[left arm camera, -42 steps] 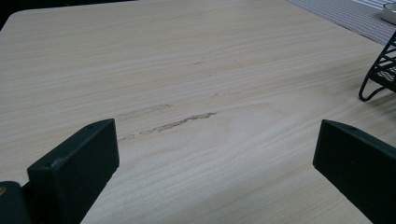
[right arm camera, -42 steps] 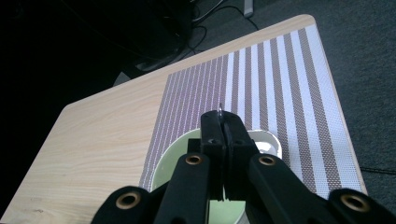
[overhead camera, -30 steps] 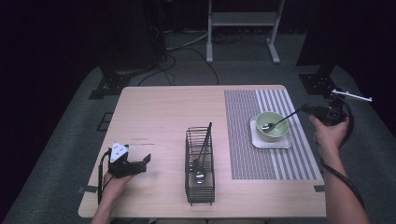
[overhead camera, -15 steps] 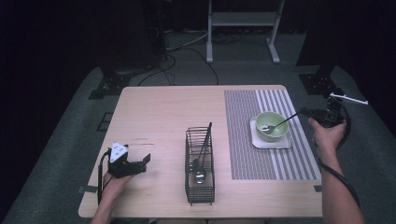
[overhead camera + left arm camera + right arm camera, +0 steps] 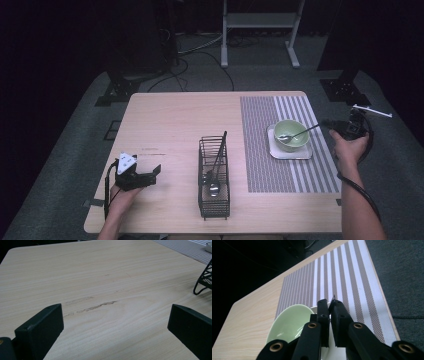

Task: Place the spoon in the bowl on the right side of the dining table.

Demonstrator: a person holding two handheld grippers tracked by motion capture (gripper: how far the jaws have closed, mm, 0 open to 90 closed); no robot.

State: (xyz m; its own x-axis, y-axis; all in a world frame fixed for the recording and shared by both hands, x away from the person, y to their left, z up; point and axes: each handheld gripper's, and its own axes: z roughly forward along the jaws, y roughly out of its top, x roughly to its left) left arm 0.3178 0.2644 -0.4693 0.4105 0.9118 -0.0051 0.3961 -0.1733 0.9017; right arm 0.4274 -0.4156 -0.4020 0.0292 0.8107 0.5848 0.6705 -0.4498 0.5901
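A metal spoon [image 5: 299, 132] rests with its bowl end inside the pale green bowl [image 5: 292, 131] and its handle slanting up to the right. My right gripper [image 5: 330, 124] is past the table's right edge, shut on the end of that handle. In the right gripper view the gripper [image 5: 329, 306] has its jaws pressed together, and the thin handle tip [image 5: 334, 298] pokes out above the green bowl [image 5: 287, 323]. My left gripper [image 5: 154, 175] lies low on the bare wood at the front left, open. Its jaws stand wide apart with nothing between them [image 5: 117, 315].
The bowl stands on a white square plate [image 5: 304, 153] on a striped placemat [image 5: 260, 150] at the table's right. A black wire basket [image 5: 214, 200] with a spoon and a dark utensil stands at the front centre; its foot [image 5: 200, 290] is right of my left gripper.
My right gripper and the spoon handle have drifted slightly toward the near side. The spoon's bowl end stays in the green bowl. My left gripper has not moved.
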